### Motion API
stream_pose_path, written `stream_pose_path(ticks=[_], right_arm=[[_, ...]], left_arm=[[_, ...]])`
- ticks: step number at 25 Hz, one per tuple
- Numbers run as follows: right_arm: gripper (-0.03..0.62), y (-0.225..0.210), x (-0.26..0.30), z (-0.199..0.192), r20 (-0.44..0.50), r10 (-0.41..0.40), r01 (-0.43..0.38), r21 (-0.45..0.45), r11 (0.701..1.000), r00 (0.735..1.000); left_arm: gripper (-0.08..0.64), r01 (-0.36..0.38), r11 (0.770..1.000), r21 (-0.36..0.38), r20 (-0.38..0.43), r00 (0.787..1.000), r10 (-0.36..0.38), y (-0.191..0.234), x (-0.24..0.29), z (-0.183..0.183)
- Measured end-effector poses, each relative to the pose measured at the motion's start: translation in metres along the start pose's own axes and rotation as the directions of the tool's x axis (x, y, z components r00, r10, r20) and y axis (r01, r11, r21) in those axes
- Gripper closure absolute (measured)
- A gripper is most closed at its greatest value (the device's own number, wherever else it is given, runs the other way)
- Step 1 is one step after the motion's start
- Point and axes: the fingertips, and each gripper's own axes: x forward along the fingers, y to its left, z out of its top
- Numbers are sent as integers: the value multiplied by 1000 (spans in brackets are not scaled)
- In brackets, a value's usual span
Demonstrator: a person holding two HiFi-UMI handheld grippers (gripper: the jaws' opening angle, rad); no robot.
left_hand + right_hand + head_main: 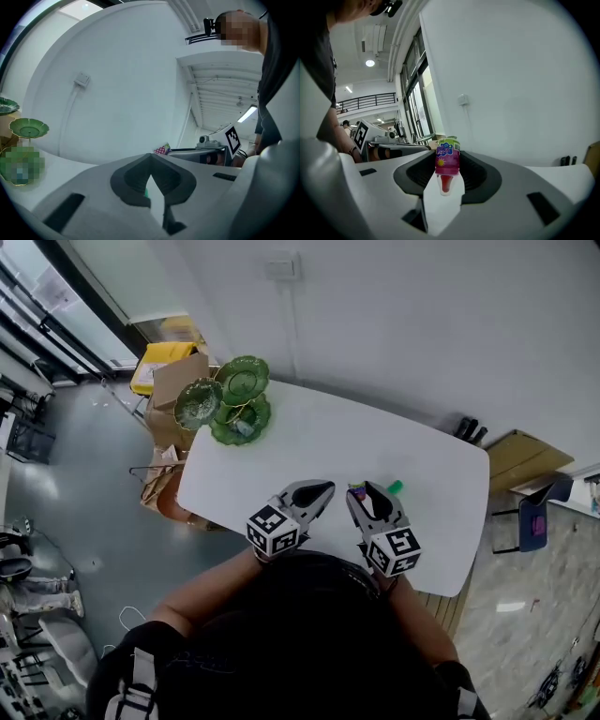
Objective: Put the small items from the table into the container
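Note:
My right gripper (362, 493) is shut on a small jelly cup (447, 164) with a pink label and a green lid, which stands upright between the pads. It hangs over the white table (375, 446) near the front edge. Beside it, my left gripper (319, 493) has its tips together and nothing shows in its grip in the head view. A green sliver (146, 192) shows through the slit behind its tips; what it is I cannot tell. A small green item (395, 487) lies on the table just right of the right gripper. A green tiered plate stand (234, 399) stands at the table's far left corner.
A white wall runs behind the table. Cardboard boxes (173, 381) and a yellow thing (159, 360) sit on the floor at the left. Dark objects (469, 430) lie past the table's far right corner, with a brown board (520, 457) and a chair (532, 521) to the right.

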Motion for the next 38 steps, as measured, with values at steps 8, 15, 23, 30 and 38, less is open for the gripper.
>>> stream_pose_path(ticks=[8,15,23,30,38], right_arm=[[426,5,-10,3,23,6,-6,12,1000,1000],[426,9,-7,6,31,17,-18,25,1000,999],[426,50,23,4,17,90,-90,15,996,996],[426,96,54,2,-11,101,-101,-16,995,995],[426,186,133,2,-19,111,-111,-12,994,994]], left_arm=[[555,4,1000,16,-7,1000,-4,-14,-1,-1],[555,-13,1000,19,-13,1000,13,-13,-12,-3],[555,-78,997,-6,12,997,78,8,-56,-4],[555,-72,997,1,54,996,72,31,-104,3],[555,-76,997,14,71,995,75,96,-198,23]])
